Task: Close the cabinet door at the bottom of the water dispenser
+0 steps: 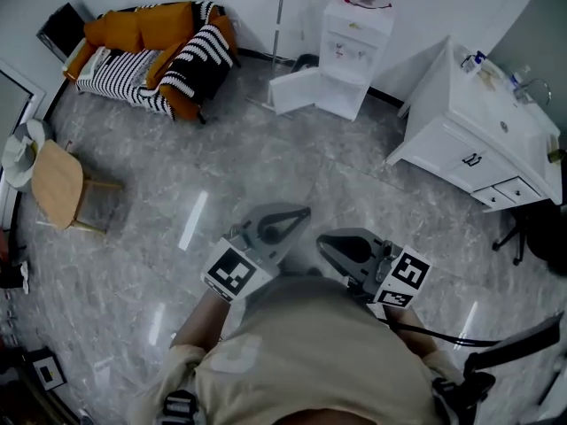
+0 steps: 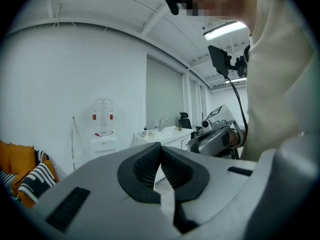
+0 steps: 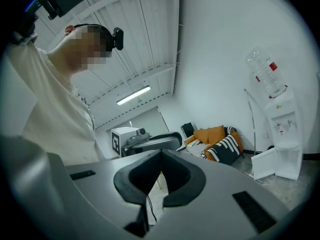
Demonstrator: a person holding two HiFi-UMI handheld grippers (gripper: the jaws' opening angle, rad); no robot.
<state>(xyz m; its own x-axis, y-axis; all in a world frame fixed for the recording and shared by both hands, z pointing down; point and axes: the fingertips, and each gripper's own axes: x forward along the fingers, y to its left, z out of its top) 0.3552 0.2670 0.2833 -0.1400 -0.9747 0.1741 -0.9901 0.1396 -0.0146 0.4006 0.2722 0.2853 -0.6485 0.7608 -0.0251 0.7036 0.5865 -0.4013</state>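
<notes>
The white water dispenser (image 1: 353, 56) stands against the far wall with a clear bottle on top. Its bottom cabinet door (image 1: 297, 91) is swung open to the left. In the right gripper view the water dispenser (image 3: 282, 134) is at the right, its door (image 3: 263, 165) ajar; in the left gripper view the dispenser (image 2: 102, 134) is far off, left of centre. My left gripper (image 1: 304, 211) and right gripper (image 1: 322, 241) are held close to the person's body, far from the dispenser. Both are shut with nothing between their tips.
An orange sofa (image 1: 155, 51) with striped cushions stands at the back left. A white sink cabinet (image 1: 478, 122) is on the right, with a dark office chair (image 1: 540, 237) beyond it. A round wooden stool (image 1: 58, 184) is at the left. Grey marble floor lies between me and the dispenser.
</notes>
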